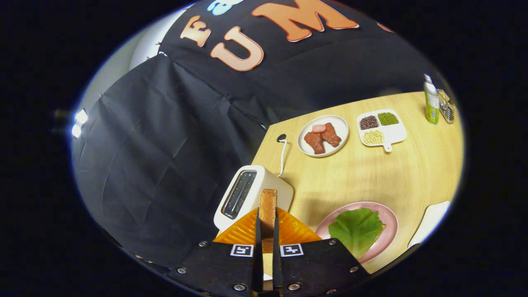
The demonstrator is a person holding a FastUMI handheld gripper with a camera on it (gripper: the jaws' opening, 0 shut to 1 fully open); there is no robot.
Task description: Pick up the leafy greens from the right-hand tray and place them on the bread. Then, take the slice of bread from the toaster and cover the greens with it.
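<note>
My gripper [267, 218] clamps the slice of bread [268, 210] edge-on between both fingers, above the toaster [264, 181]. Just right, the leafy greens [357, 229] lie on the pink plate [390, 218]. Farther off sits a meat plate [342, 123].

Tool [267, 222] fingers nearly together, clamped on bread slice [268, 206].

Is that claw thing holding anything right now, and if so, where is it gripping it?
Yes. The gripper is shut on a slice of bread, held upright and edge-on: the two fingers press its flat faces at the lower part, near the toaster.
</note>
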